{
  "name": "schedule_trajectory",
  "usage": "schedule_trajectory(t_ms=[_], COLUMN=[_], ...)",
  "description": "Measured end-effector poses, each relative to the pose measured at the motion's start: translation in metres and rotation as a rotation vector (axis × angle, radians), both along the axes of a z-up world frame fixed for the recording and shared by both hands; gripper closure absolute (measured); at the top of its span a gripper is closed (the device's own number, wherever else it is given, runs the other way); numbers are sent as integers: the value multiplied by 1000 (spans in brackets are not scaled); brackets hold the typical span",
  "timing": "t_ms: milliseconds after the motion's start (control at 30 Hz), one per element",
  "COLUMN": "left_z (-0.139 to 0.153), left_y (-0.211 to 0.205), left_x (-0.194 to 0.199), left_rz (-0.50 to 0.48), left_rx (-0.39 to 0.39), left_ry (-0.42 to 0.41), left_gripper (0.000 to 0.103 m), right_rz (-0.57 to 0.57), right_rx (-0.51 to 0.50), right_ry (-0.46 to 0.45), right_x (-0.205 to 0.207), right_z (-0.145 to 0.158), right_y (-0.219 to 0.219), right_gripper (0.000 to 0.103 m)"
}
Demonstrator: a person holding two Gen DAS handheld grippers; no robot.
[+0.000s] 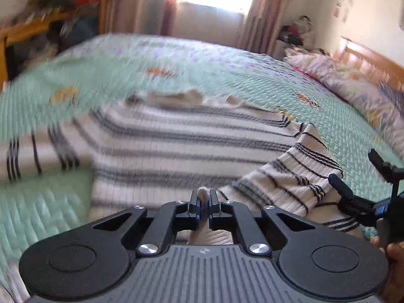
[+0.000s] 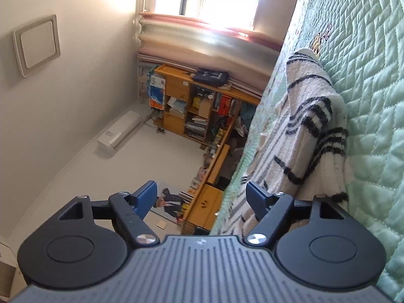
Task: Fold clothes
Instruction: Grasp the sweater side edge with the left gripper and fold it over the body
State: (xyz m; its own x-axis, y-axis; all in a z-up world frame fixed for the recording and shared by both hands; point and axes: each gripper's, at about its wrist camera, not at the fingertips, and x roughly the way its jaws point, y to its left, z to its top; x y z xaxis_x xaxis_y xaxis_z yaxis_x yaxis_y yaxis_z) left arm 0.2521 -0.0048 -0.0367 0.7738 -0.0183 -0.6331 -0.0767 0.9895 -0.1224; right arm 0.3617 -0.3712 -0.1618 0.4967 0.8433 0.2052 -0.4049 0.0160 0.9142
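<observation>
A white sweater with dark stripes (image 1: 176, 149) lies spread on the green quilted bed (image 1: 75, 80). My left gripper (image 1: 204, 197) is shut on a pinch of the sweater's near hem, which pokes up between the pads. One sleeve (image 1: 290, 179) is folded across at the right, and my right gripper (image 1: 358, 176) shows beside it with its jaws apart. In the right wrist view, rolled on its side, the right gripper (image 2: 202, 197) stands open with nothing between its fingers. The striped sleeve (image 2: 313, 126) lies just right of it on the quilt (image 2: 373, 101).
Pillows (image 1: 353, 80) and a wooden headboard (image 1: 371, 60) are at the bed's far right. A wooden bookshelf (image 2: 197, 111) full of books stands along the wall under a curtained window (image 2: 214, 2). A hand (image 1: 394, 255) holds the right gripper's handle.
</observation>
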Motion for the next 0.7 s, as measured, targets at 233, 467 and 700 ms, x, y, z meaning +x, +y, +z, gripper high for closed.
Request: schedule_trajectory(t_ms=[233,467,700], left_z=[22,77,77], left_y=[-7,-8,5], left_x=[20,51,88], left_rz=[20,88,106], left_rx=[96,340,448], left_ry=[0,-78,11], left_gripper=[99,99,96], right_rz=[-18,-39,-55], right_rx=[57,65,-74], right_ry=[-8,-66,-29], right_x=[0,-2,2], right_z=[0,11,13], right_y=[-6,-13,-7], right_gripper=[21,17,16])
